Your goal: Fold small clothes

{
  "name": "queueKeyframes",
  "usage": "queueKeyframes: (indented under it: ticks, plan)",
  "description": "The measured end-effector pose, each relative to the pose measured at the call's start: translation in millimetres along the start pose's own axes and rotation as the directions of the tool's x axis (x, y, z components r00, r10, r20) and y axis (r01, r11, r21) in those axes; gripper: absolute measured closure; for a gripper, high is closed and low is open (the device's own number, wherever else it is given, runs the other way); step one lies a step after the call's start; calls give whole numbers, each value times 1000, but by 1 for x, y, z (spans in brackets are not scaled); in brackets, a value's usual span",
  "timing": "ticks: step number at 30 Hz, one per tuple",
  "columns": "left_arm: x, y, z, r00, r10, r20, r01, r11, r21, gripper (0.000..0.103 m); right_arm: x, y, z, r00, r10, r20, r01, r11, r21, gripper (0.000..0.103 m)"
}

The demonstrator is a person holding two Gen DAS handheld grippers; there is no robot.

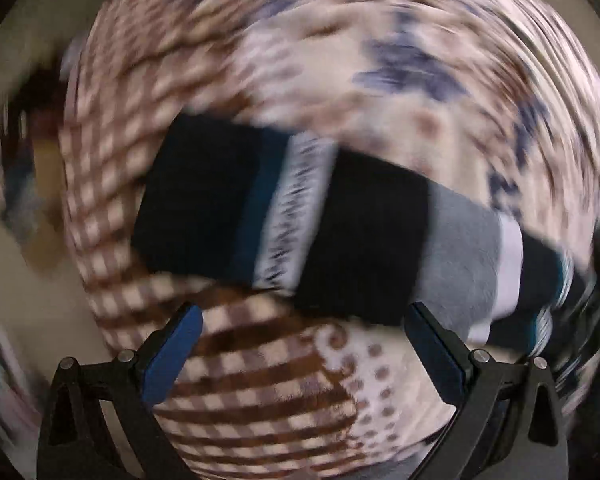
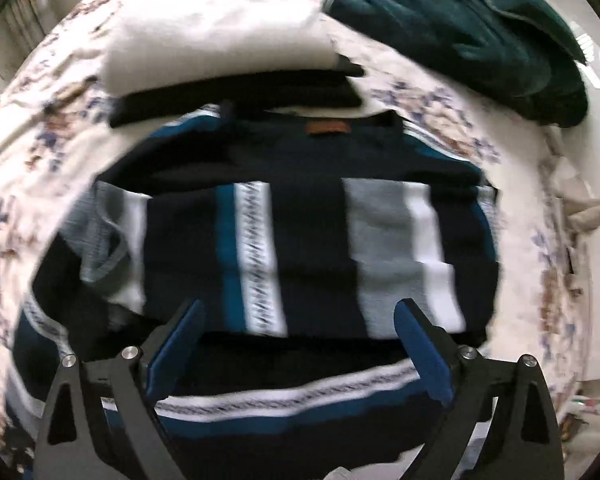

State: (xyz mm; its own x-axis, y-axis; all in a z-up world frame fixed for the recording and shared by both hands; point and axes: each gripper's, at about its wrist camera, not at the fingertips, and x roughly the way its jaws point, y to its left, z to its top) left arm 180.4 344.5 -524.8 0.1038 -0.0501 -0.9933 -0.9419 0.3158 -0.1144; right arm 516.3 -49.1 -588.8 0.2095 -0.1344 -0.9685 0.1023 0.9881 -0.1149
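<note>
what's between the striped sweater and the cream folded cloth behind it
In the right wrist view, a folded black garment lies between the striped sweater and the cream folded cloth.

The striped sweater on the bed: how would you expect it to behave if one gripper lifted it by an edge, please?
The striped sweater looks like soft knit, so it would probably droop and unfold. Its stacked folded layers suggest some weight. The blanket beneath looks plush, so pushing would likely bunch it.

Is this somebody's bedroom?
Probably, yes. The striped sweater lies on a soft patterned blanket, as on a bed, with folded clothes stacked behind it and a dark green garment beside them.
</note>
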Motion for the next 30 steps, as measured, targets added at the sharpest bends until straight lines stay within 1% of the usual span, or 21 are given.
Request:
queueKeyframes:
  ticks: [2, 3, 5, 6, 8, 9, 10, 12, 13, 15, 17, 18, 19, 21, 23, 25, 26, 27, 28, 29, 30]
  plan:
    - [16, 24, 9, 996, -88, -30, 83, 987, -139, 0, 7, -9, -2, 999, 21, -37, -20, 1000, 22, 5]
    - [25, 33, 14, 991, -131, -31, 122, 971, -203, 6, 10, -10, -5, 998, 32, -58, -30, 999, 37, 5]
    - [40, 45, 25, 986, -163, -26, 147, 940, -307, 10, 14, -16, -10, 994, 49, -97, -43, 997, 64, 5]
    - [45, 52, 30, 979, -202, 0, 187, 906, -379, 10, 14, -16, -11, 992, 58, -109, -50, 996, 75, 5]
    - [44, 59, 37, 975, -214, 56, 217, 871, -441, 16, 14, -18, -14, 992, 60, -115, -50, 995, 85, 5]
    - [42, 61, 42, 972, -217, 87, 232, 854, -465, 29, 14, -20, -16, 992, 46, -115, -37, 996, 77, 5]
    - [41, 60, 44, 973, -208, 101, 231, 853, -467, 38, 14, -20, -18, 993, 29, -113, -21, 997, 68, 5]
    - [33, 58, 52, 973, -175, 148, 224, 865, -450, 85, 12, -20, -21, 994, -4, -109, 8, 999, 43, 5]
    - [30, 58, 55, 972, -168, 163, 224, 872, -435, 92, 13, -21, -21, 993, -19, -113, 22, 999, 25, 5]
    - [16, 46, 60, 967, -147, 208, 218, 900, -377, 96, 12, -22, -21, 992, -53, -111, 54, 999, 0, 5]
    - [-2, 31, 58, 953, -135, 273, 211, 938, -273, 97, 6, -25, -21, 993, -81, -84, 79, 996, -26, 5]
    - [-18, 13, 60, 943, -115, 313, 180, 965, -188, 97, 3, -26, -20, 993, -91, -71, 89, 995, -32, 5]
    - [-33, -5, 60, 928, -116, 355, 165, 980, -111, 97, 0, -28, -20, 993, -105, -51, 103, 994, -42, 5]
    - [-61, -46, 55, 899, -123, 421, 112, 992, 50, 97, -5, -32, -18, 992, -124, -20, 122, 991, -55, 5]
    - [-80, -80, 45, 875, -169, 453, 99, 980, 174, 97, -7, -39, -17, 992, -123, -8, 122, 991, -57, 5]
    - [-98, -125, 29, 855, -220, 470, 72, 947, 313, 97, -5, -52, -15, 995, -100, -20, 100, 995, -31, 5]
    - [-105, -144, 19, 846, -255, 467, 73, 925, 373, 97, -3, -59, -15, 995, -91, -29, 91, 996, -15, 5]
    - [-111, -174, 4, 838, -295, 458, 68, 891, 449, 97, 0, -66, -15, 996, -87, -37, 87, 996, 2, 5]
    - [-114, -193, -8, 835, -320, 446, 67, 866, 495, 97, 3, -75, -15, 995, -90, -40, 90, 996, 14, 5]
    - [-114, -222, -26, 833, -364, 416, 80, 825, 560, 97, 7, -89, -14, 994, -104, -41, 105, 994, 32, 5]
    - [-113, -241, -39, 835, -390, 389, 92, 796, 599, 97, 10, -100, -14, 993, -113, -43, 115, 992, 51, 5]
